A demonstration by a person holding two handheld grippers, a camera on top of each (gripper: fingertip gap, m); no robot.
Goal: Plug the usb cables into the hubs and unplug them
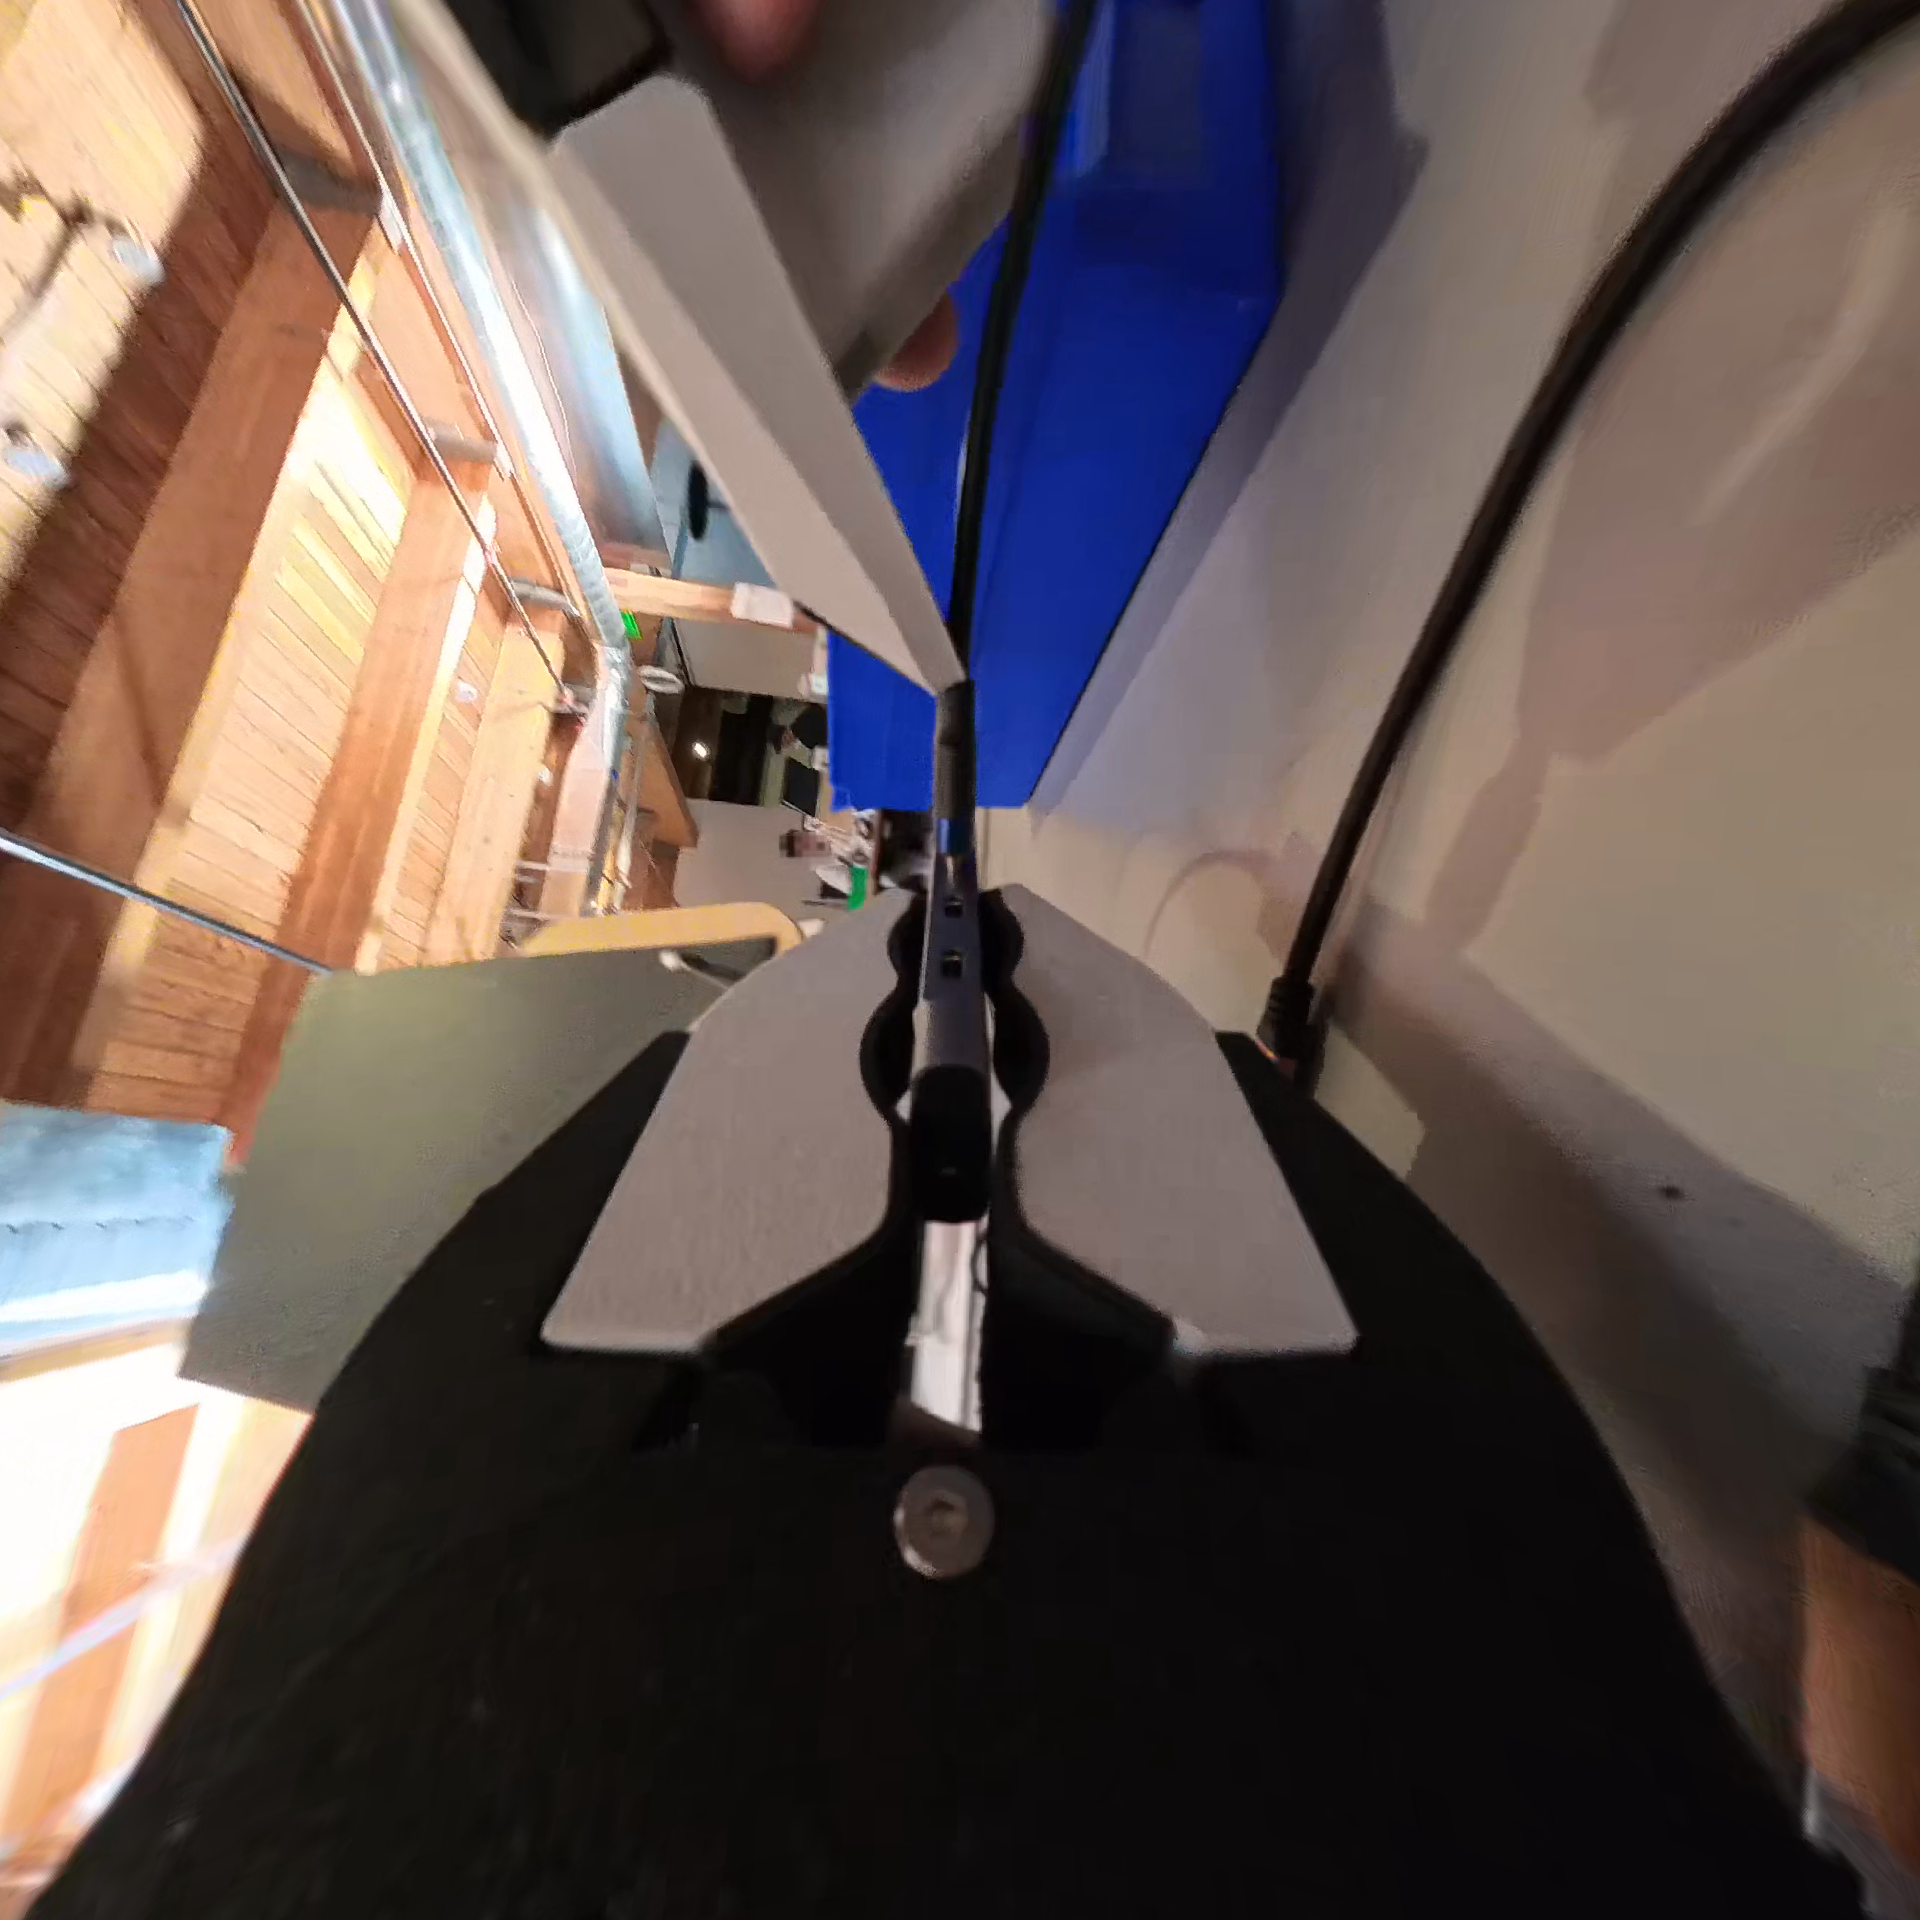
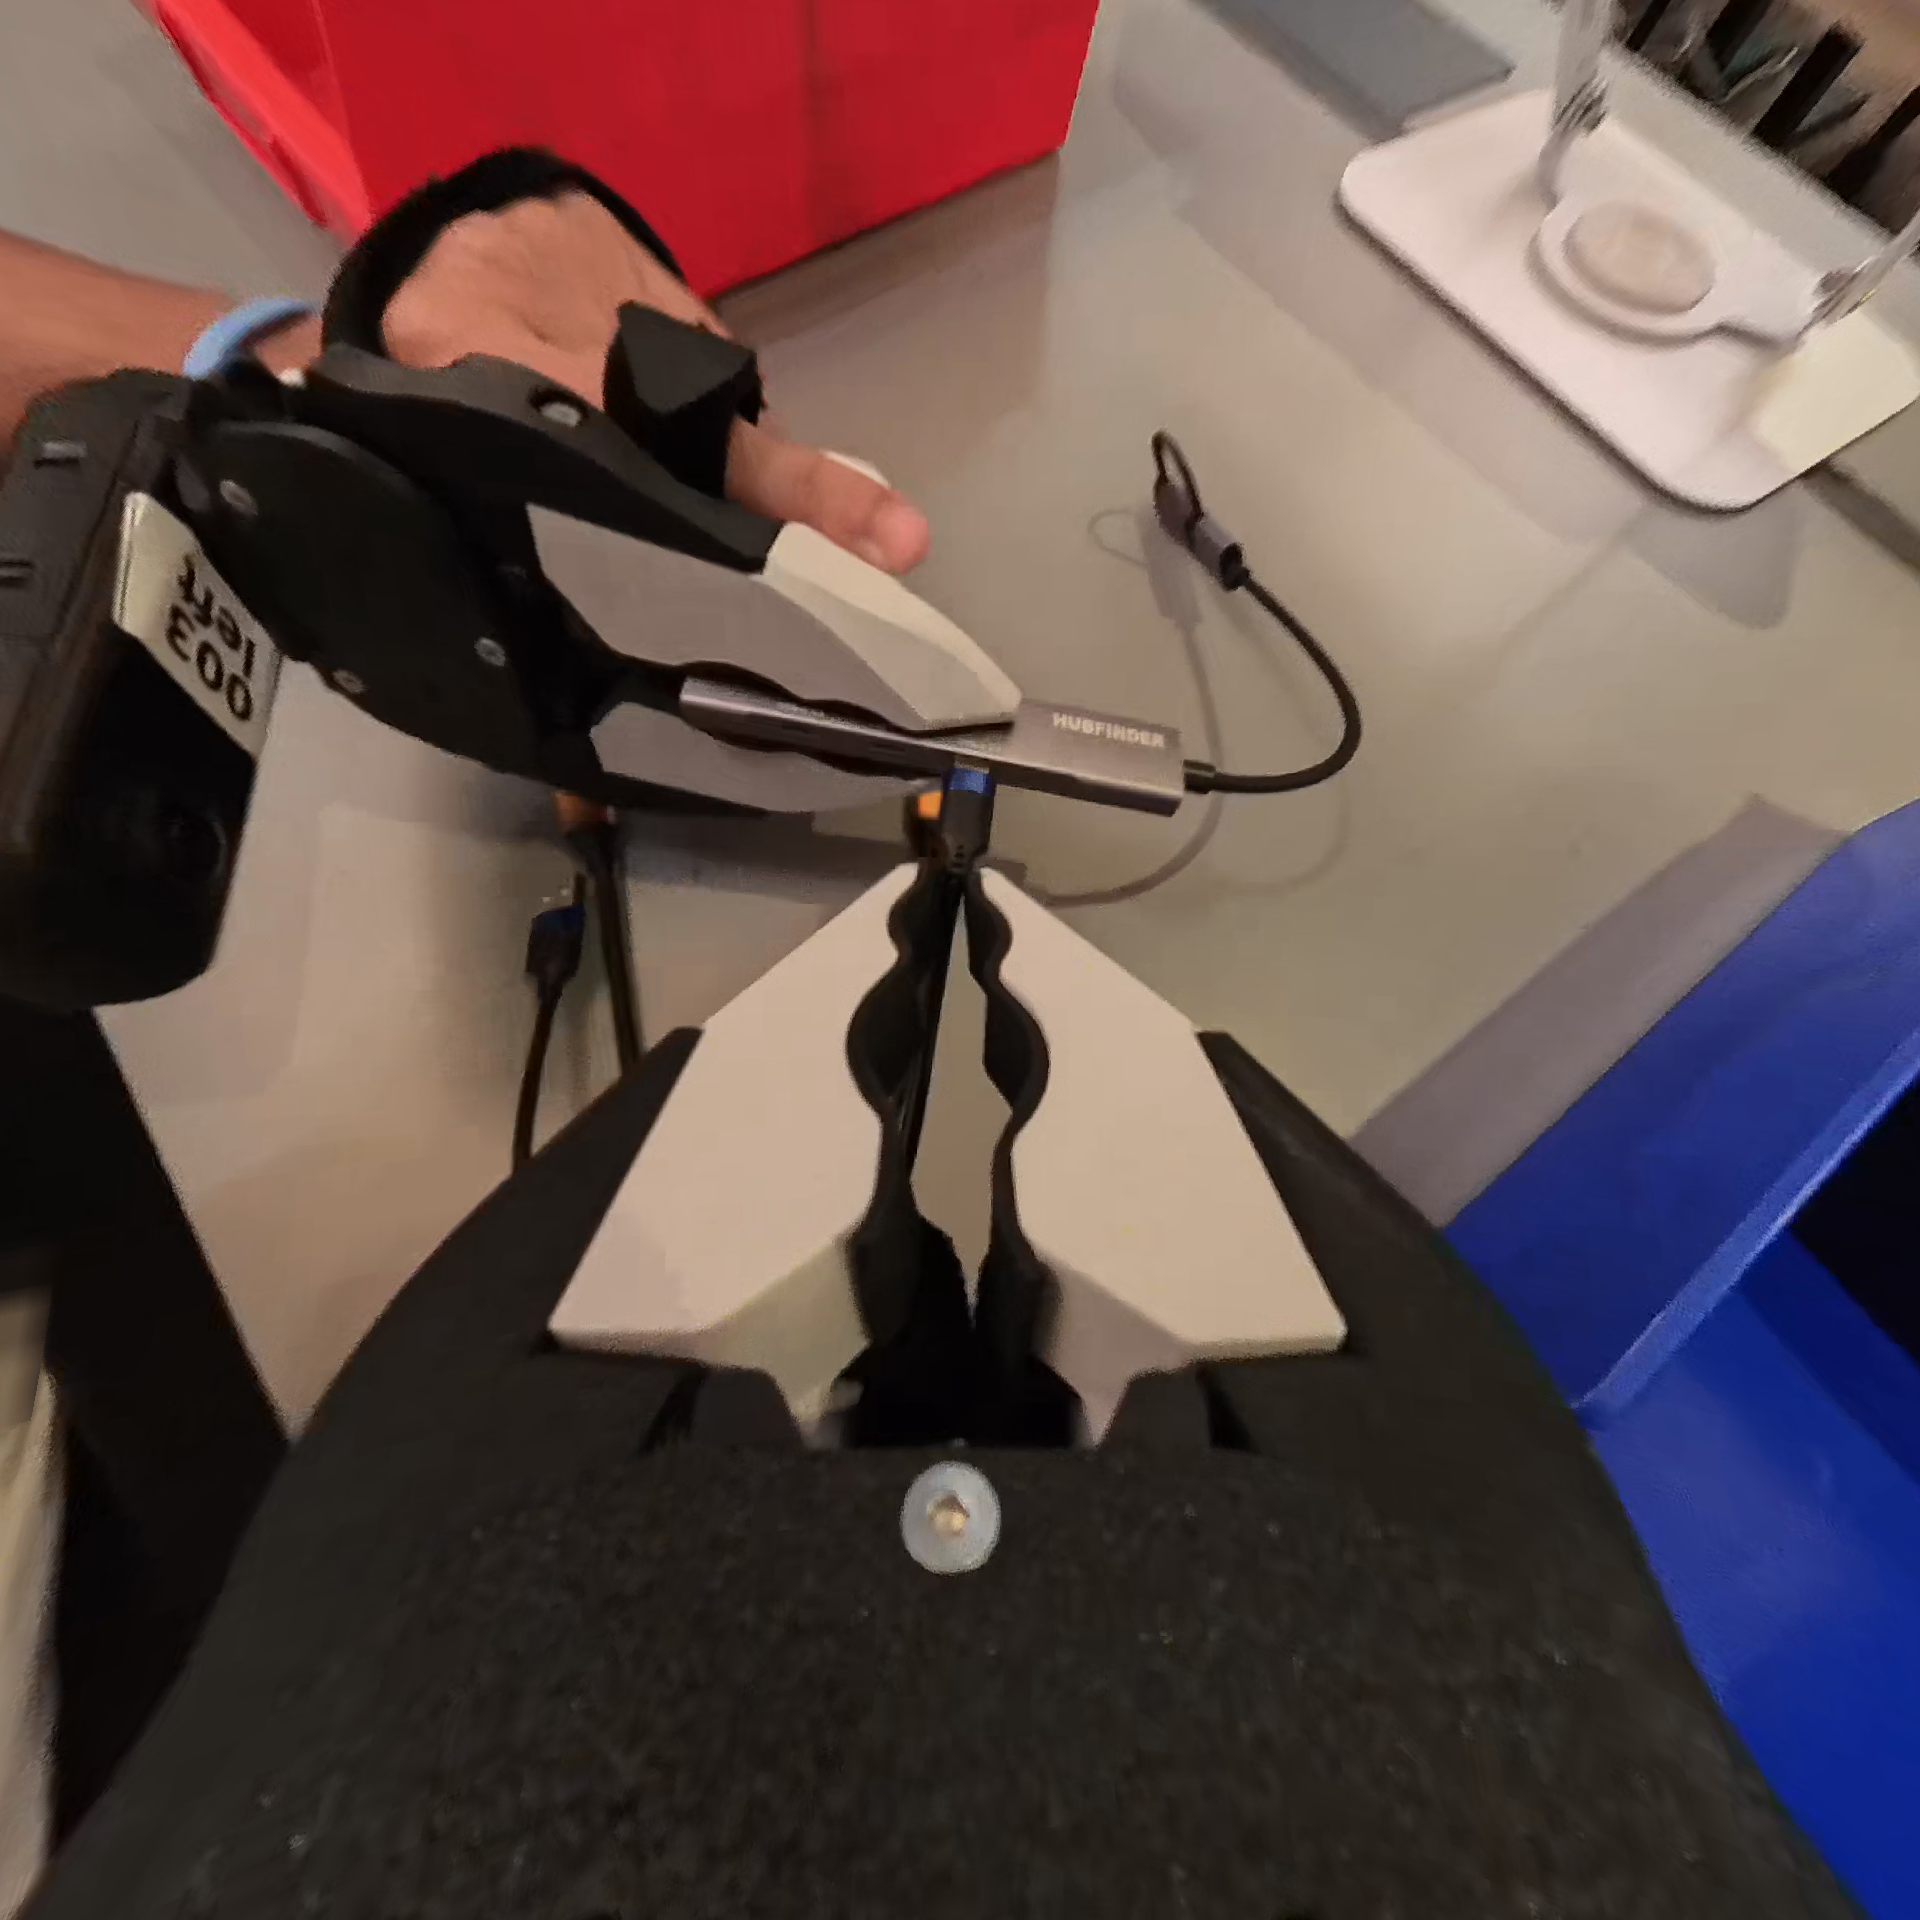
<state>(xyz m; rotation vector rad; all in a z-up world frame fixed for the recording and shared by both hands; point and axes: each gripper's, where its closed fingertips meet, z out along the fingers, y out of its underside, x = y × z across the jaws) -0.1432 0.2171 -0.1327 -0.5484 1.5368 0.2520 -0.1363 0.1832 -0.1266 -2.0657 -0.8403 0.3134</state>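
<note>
The left tool [image 2: 831, 727], at centre left of the right wrist view, is closed flat on the grey hub [image 2: 1039, 743], one finger above and one below, holding it clear of the bench [image 2: 1455, 644]. In the left wrist view the same hub [image 1: 951, 997] runs edge-on between that tool's fingers.

The right tool [image 2: 940, 883], lower centre, is nearly closed, pinching a thin black cable [image 2: 925, 1039] just behind its plug [image 2: 961, 805]. The blue-tipped plug sits at a side port of the hub and looks seated, or close to it; how deep it goes cannot be told. The hub's own short lead [image 2: 1320, 707] loops right and back to a connector lying on the bench.

A second black cable [image 2: 556, 935] with a blue plug lies loose at centre left on the bench. A blue bin [image 2: 1662, 1195] stands at lower right, a red bin [image 2: 727, 104] at the top, and a white stand [image 2: 1558, 260] at upper right.

Risks, as I judge them: the right tool grips the cord, not the plug body, so a pull could strain or slip along the cord instead of freeing the plug. A push from there could buckle the cord. Any sideways force would lever the plug in the port, and might twist the hub out of the left tool's grip, since only part of its length is held.
</note>
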